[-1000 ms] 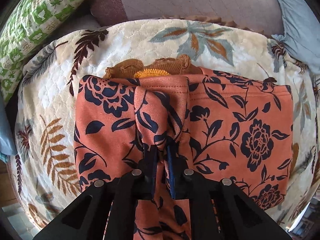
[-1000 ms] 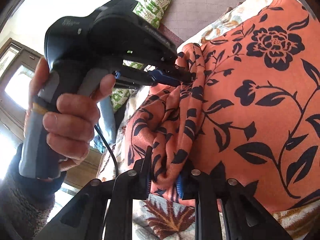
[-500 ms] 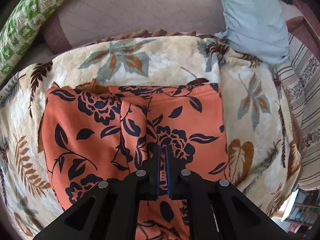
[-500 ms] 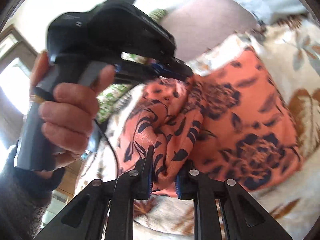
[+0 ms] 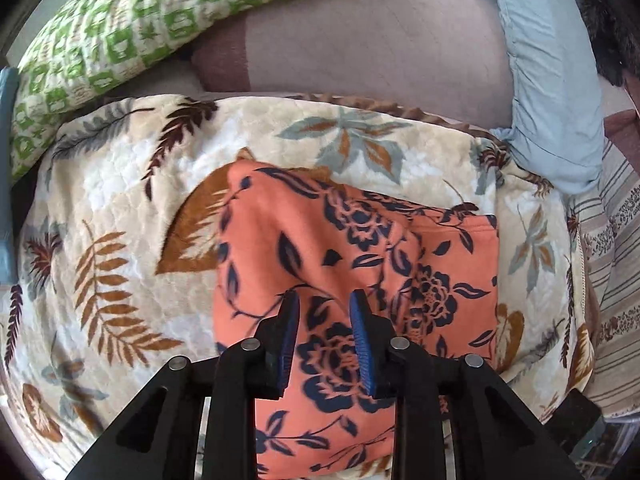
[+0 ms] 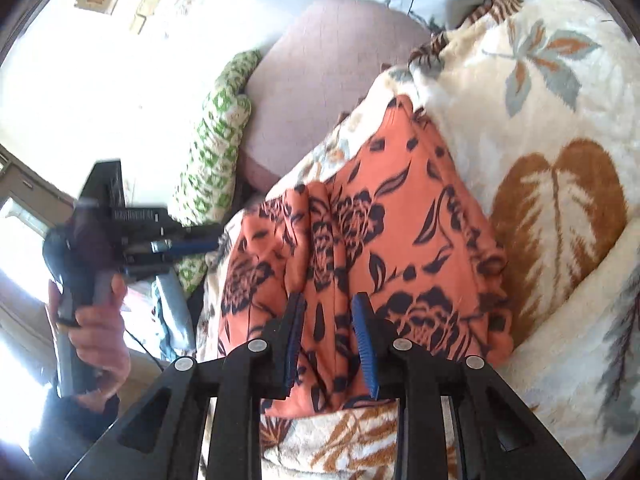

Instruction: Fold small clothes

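Note:
An orange garment with dark blue flowers (image 5: 360,264) lies folded on a cream leaf-print blanket (image 5: 120,200). It also shows in the right wrist view (image 6: 392,240). My left gripper (image 5: 325,304) is open just above the garment's near part, with nothing between its blue pads. My right gripper (image 6: 328,304) is open over the garment's near edge, also empty. The left gripper shows in the right wrist view (image 6: 208,245), held in a hand to the left, off the cloth.
A green and white patterned pillow (image 5: 120,32) lies at the back left. A mauve cushion (image 5: 360,40) sits behind the blanket. A light blue pillow (image 5: 560,80) is at the back right. A striped cloth (image 5: 612,280) lies at the right.
Both grippers have let go of the orange garment and opened. The lifted half now lies folded over on the rest. The left gripper has pulled back from the cloth.

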The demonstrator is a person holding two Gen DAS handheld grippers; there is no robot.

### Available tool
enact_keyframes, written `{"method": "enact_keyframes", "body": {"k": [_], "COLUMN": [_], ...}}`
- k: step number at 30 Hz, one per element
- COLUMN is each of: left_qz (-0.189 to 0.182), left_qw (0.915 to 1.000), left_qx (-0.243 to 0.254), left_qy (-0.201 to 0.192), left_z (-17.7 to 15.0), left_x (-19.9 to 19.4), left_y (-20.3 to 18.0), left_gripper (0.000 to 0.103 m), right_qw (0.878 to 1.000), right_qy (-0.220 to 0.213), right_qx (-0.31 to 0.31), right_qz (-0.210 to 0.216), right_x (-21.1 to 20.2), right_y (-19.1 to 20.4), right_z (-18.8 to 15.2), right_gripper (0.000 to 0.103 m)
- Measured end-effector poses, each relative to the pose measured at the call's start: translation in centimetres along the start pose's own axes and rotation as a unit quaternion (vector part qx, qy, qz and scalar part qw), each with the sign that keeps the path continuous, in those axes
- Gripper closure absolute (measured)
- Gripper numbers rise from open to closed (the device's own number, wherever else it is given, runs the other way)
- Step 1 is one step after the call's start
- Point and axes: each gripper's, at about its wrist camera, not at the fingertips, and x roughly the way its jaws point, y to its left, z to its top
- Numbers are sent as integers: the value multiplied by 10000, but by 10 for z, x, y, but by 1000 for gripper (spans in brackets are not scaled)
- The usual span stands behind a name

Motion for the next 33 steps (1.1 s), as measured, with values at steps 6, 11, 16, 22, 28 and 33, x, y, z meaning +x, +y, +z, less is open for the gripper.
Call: {"method": "enact_keyframes", "body": {"k": [6, 11, 16, 22, 28, 33], "left_qz": [-805, -1100, -1331, -1009, -489, -489], "left_qw": [9938, 9927, 9900, 9946, 9988, 9987], "left_qx": [-730, -411, -449, -242, -48, -88], "left_qy": [232, 264, 119, 21, -6, -67], "left_z": [-28, -42, -48, -55, -62, -70], "left_x": [12, 29, 33, 48, 54, 31], "left_y": [60, 66, 69, 59, 44, 48], "left_gripper": [77, 72, 71, 70, 70, 70], "right_qw": [9933, 9951, 9950, 9922, 9905, 9967], "right_qy": [355, 959, 902, 589, 832, 638], "right_qx": [343, 242, -295, -891, -802, -286], "right_qz": [1044, 83, 313, -644, -750, -423], "right_x": [50, 111, 110, 100, 106, 53], "right_y": [18, 24, 47, 41, 26, 19], "right_z": [21, 22, 32, 48, 40, 29], "right_gripper": [76, 76, 95, 96, 91, 79]}}
